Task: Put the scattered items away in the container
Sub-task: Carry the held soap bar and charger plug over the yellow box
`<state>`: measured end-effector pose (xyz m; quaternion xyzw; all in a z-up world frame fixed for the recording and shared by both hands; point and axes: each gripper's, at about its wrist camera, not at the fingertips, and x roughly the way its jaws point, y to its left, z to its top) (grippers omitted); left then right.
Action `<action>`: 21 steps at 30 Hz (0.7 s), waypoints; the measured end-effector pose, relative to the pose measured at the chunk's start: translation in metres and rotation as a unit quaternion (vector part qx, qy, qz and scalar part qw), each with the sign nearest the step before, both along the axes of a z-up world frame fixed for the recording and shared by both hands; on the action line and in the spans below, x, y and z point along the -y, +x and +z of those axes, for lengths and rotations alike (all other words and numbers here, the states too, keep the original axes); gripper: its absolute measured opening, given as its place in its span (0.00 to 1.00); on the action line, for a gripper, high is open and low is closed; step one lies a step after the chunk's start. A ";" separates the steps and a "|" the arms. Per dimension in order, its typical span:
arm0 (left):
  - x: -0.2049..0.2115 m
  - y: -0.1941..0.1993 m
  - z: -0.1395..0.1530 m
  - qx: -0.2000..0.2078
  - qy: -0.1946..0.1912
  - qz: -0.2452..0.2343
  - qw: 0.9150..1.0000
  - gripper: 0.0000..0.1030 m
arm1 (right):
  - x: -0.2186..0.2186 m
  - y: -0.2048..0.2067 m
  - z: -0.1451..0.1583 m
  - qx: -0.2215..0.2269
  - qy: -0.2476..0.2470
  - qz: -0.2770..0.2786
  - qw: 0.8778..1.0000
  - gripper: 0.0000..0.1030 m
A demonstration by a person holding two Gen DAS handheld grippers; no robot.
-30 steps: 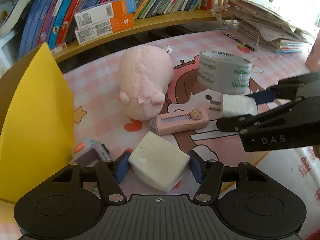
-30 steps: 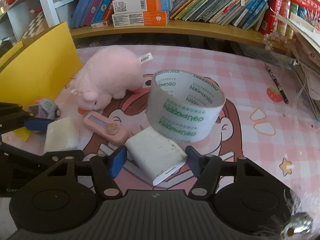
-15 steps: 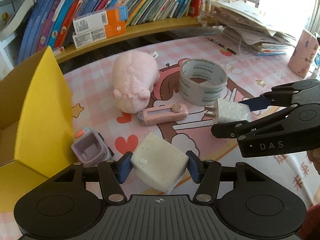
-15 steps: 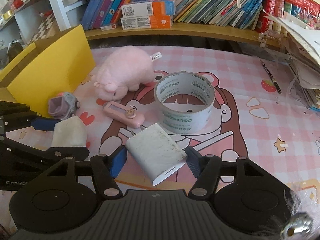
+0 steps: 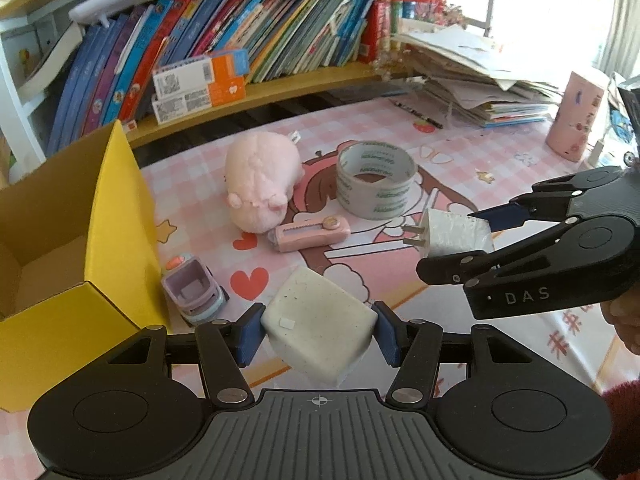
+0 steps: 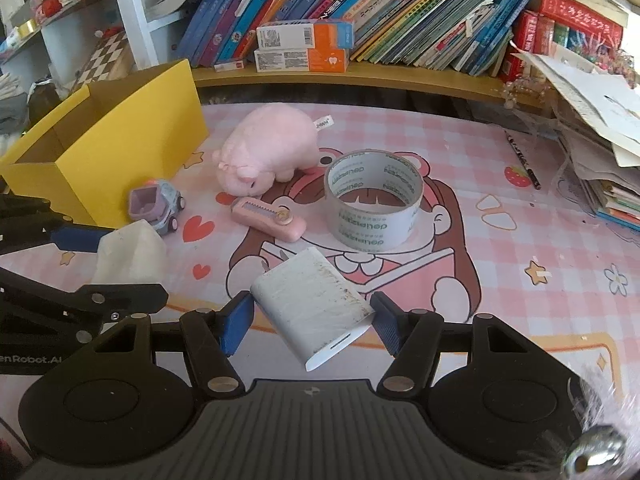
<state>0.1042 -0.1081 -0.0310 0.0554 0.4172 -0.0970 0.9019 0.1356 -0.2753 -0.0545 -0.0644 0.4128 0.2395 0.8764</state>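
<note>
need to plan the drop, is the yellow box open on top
Open: the yellow box shows no lid, its brown inside visible from above.

Count, this moment:
- One yellow box (image 6: 120, 148), at 9 o'clock.
- One pink plush pig (image 6: 268, 148).
- One tape roll (image 6: 374, 200), centre.
- One pink utility knife (image 6: 270, 220).
- One toy car (image 6: 156, 204).
- One white sponge block (image 5: 320, 328).
- One white charger plug (image 6: 312, 300).
- Two orange-and-white cartons (image 6: 304, 46), stacked on the shelf at 12 o'clock.
- One pencil (image 6: 522, 160), at 2 o'clock.
</note>
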 end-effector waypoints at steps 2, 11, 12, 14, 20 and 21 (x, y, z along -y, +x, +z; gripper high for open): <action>-0.001 -0.005 0.002 0.004 -0.001 -0.010 1.000 0.55 | 0.000 -0.007 0.002 0.002 -0.002 -0.006 1.000 0.60; -0.014 -0.025 0.011 0.019 -0.011 -0.049 0.999 0.55 | -0.015 -0.038 0.013 0.012 -0.014 -0.038 0.999 0.60; -0.017 -0.029 0.013 0.023 -0.011 -0.052 0.998 0.55 | -0.018 -0.042 0.014 0.013 -0.015 -0.040 0.999 0.60; -0.023 -0.035 0.016 0.027 -0.013 -0.057 0.998 0.55 | -0.023 -0.049 0.017 0.014 -0.018 -0.044 0.999 0.60; -0.040 -0.058 0.021 0.039 -0.018 -0.072 0.997 0.55 | -0.039 -0.069 0.023 0.019 -0.027 -0.057 0.998 0.60; -0.043 -0.061 0.022 0.040 -0.020 -0.073 0.996 0.55 | -0.041 -0.072 0.024 0.020 -0.029 -0.059 0.998 0.60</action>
